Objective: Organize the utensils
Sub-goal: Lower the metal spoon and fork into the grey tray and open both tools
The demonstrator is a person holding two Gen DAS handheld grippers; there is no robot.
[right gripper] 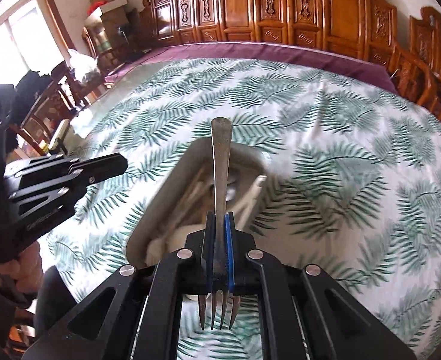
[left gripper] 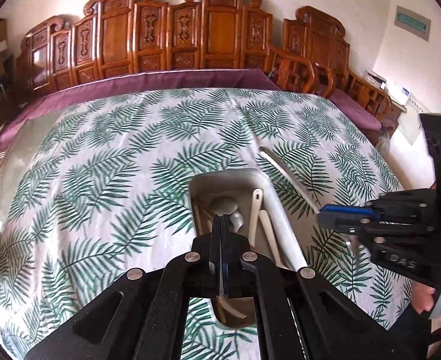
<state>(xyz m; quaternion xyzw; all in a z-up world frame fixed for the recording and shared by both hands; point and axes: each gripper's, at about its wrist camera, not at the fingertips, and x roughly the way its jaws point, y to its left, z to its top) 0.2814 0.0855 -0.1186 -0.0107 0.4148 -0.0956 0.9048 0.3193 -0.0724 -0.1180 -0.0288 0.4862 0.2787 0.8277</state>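
Note:
A metal tray (left gripper: 259, 180) lies on the leaf-print tablecloth and holds white-handled utensils (left gripper: 255, 213) and a metal spoon (left gripper: 223, 205). My left gripper (left gripper: 221, 219) hangs over the tray, shut with nothing between its pads. My right gripper (right gripper: 219, 219) is shut on a metal fork (right gripper: 221, 156); the handle points away over the tray (right gripper: 151, 219) and the tines point back toward the camera. In the left wrist view the right gripper (left gripper: 322, 217) hovers to the right of the tray. The left gripper (right gripper: 121, 162) shows at the left of the right wrist view.
A white utensil (left gripper: 286, 174) lies on the tablecloth (left gripper: 115, 165) just right of the tray. A purple cloth (left gripper: 160, 82) edges the far side, with carved wooden chairs (left gripper: 172, 33) behind it. A person's hand (left gripper: 430, 297) shows at lower right.

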